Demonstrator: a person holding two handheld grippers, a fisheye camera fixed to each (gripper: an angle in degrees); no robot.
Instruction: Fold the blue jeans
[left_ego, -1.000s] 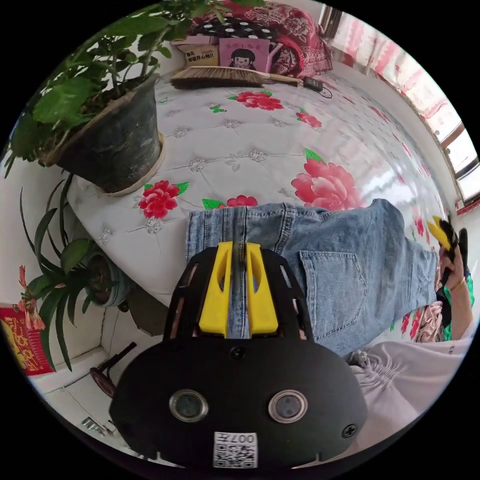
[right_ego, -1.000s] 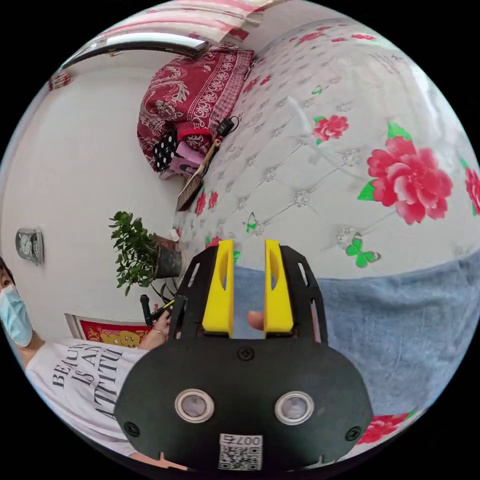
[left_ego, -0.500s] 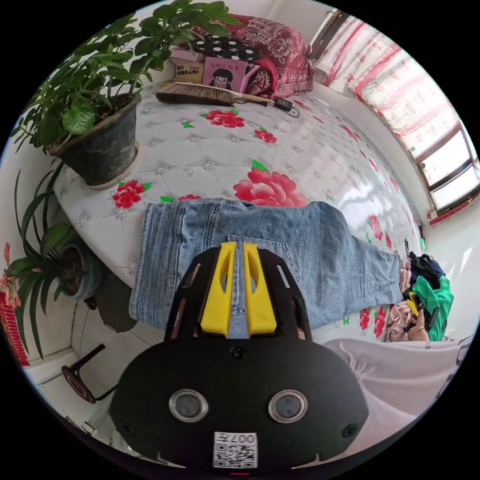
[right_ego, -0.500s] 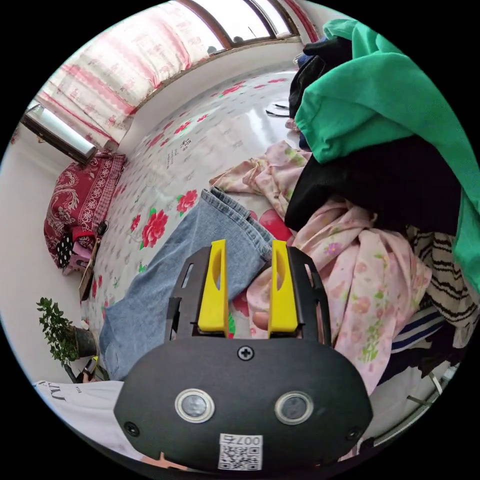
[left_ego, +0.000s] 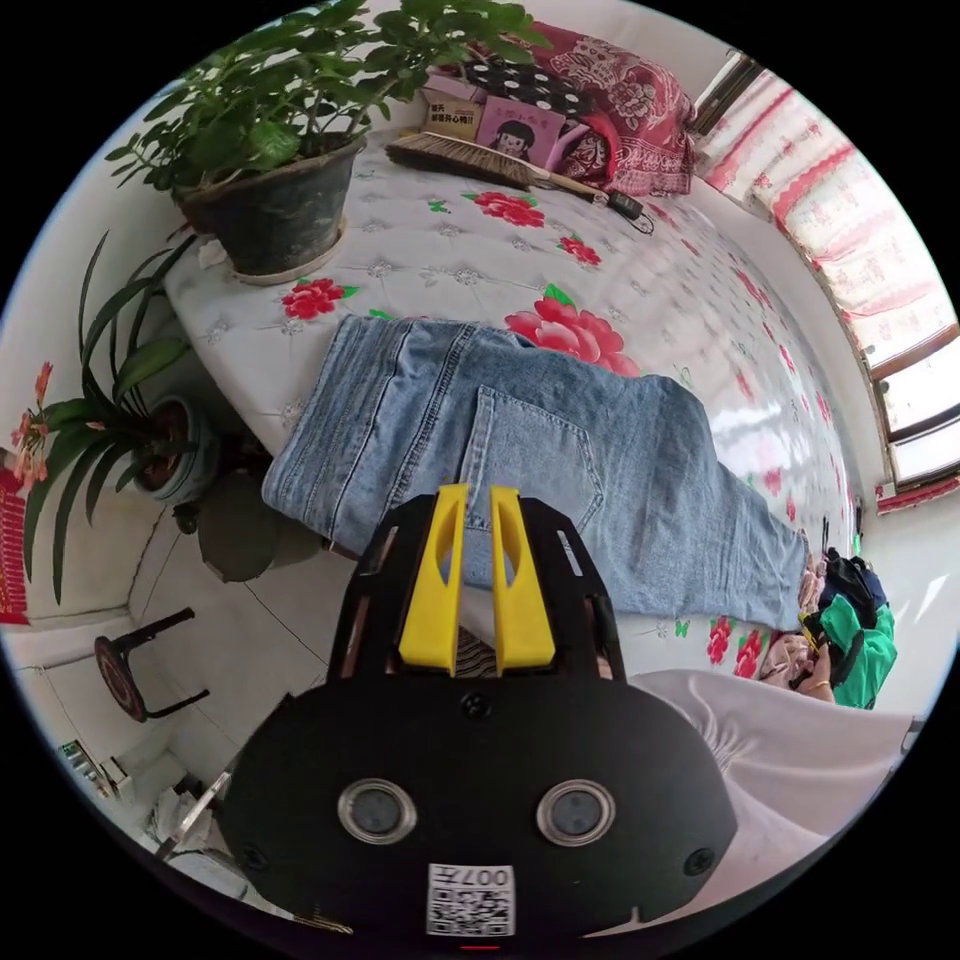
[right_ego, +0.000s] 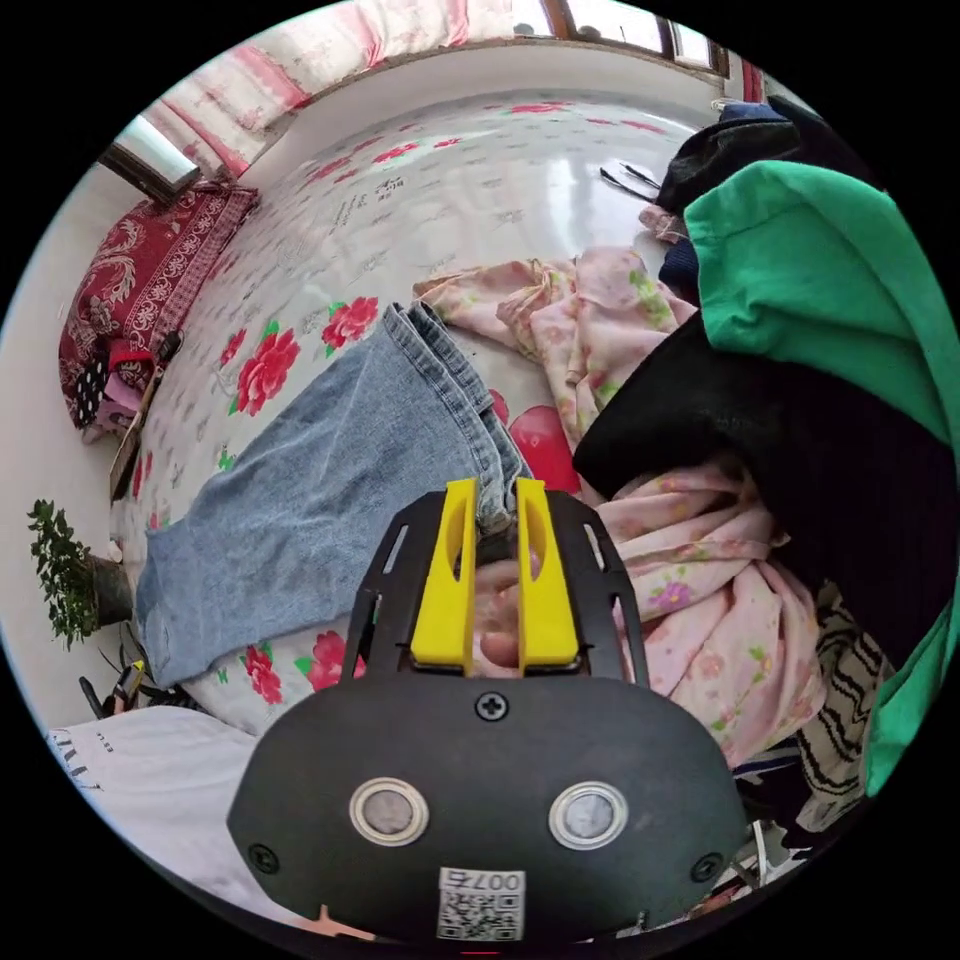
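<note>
The blue jeans (left_ego: 520, 460) are lying flat on the flowered bed (left_ego: 450, 270), folded leg on leg, back pocket up, pale washed denim with the waist hanging a little over the bed's edge. A second ago the left tongs (left_ego: 476, 570) were clamped on the waistband seam; now they are sitting released, jaws a narrow gap apart, with nothing between them, just short of the denim's near edge. In the right gripper view the change is greater: a second ago those tongs were lying over the middle of the denim, and now the right tongs (right_ego: 491, 560) are sitting at the hem end (right_ego: 470, 400), jaws narrowed from half a second ago, tips at the hem's corner. Whether they are pinching the cloth I cannot tell.

Beyond the left tongs' tips the bed is stretching wide and bare past the jeans, up to a brush (left_ego: 470, 160) and a red cushion (left_ego: 620, 110) at the far side. To the left of the left tongs a potted plant (left_ego: 280, 190) is standing on the bed's corner, near the waistband. To the right of the right tongs a pile of clothes is crowding close: a pink flowered garment (right_ego: 640, 400) just beside the hem, a black one (right_ego: 800, 480) and a green one (right_ego: 830, 290) over it. The person's pale shirt (left_ego: 800, 750) is showing at the right of the left tongs.
</note>
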